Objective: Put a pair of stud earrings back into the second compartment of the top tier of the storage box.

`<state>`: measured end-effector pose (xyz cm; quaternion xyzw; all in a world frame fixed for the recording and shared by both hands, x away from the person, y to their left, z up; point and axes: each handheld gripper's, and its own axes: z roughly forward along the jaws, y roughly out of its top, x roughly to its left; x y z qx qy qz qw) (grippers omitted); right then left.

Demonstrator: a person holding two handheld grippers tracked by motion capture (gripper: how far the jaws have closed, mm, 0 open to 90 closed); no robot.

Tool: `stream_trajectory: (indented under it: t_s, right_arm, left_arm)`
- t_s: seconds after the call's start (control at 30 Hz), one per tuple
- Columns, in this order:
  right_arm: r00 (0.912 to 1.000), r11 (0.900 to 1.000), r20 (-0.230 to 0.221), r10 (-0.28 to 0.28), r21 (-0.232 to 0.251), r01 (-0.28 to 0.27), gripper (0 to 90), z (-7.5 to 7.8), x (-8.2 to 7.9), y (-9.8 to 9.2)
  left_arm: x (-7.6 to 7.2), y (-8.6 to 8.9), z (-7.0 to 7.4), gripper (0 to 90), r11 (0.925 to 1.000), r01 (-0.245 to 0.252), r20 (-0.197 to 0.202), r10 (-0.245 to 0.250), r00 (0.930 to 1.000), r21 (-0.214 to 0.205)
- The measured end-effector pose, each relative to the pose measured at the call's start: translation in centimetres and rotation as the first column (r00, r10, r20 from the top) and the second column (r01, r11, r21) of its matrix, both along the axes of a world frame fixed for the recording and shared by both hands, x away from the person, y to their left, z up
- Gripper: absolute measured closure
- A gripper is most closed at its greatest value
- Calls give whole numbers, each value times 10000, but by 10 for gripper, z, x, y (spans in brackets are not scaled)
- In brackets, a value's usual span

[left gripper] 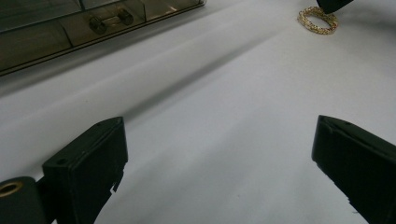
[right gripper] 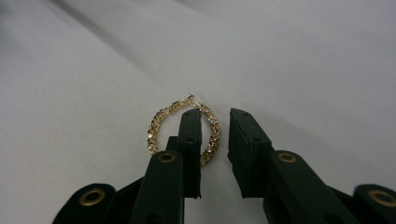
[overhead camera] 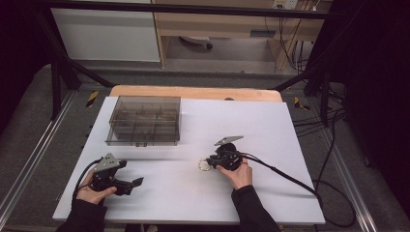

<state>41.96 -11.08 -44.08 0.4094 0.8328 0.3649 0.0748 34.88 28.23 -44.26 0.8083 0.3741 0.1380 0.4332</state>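
A gold hoop earring (overhead camera: 203, 165) lies flat on the white sheet (overhead camera: 270, 135) near the table's middle. My right gripper (overhead camera: 209, 161) points left at it, low over the sheet. In the right gripper view the narrow-set jaws of my right gripper (right gripper: 215, 115) straddle the earring's (right gripper: 156, 128) right side: one jaw stands inside the hoop, the other outside, with a slit of sheet still showing beside the rim. My left gripper (overhead camera: 135, 185) rests at the front left, open and holding nothing. In its own view my left gripper (left gripper: 219, 123) has the earring (left gripper: 318, 20) far off at the upper right.
A smoky clear compartment box (overhead camera: 145, 121) with its lid down stands at the back left of the sheet, its latch (left gripper: 111, 20) facing the front. A bare wooden table edge (overhead camera: 193, 92) runs behind it. Cables (overhead camera: 290, 176) trail off to the right.
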Motion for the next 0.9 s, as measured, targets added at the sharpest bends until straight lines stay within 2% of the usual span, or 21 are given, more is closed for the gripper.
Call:
stream_trajectory:
  t_s: [0.37,0.6,0.9]
  right_arm:
    - [9998,9998,-182,-124,174,127,810,-1,0,1]
    - [9998,9997,-106,-181,184,183,863,-2,0,2]
    - [9998,9997,-98,-186,175,187,872,-1,-1,1]
  left_arm:
    - [0,0,0,33,10000,7,-6,-7,10000,12]
    - [0,0,0,33,10000,5,1,-5,10000,21]
    - [0,0,0,33,10000,-1,4,1,10000,27]
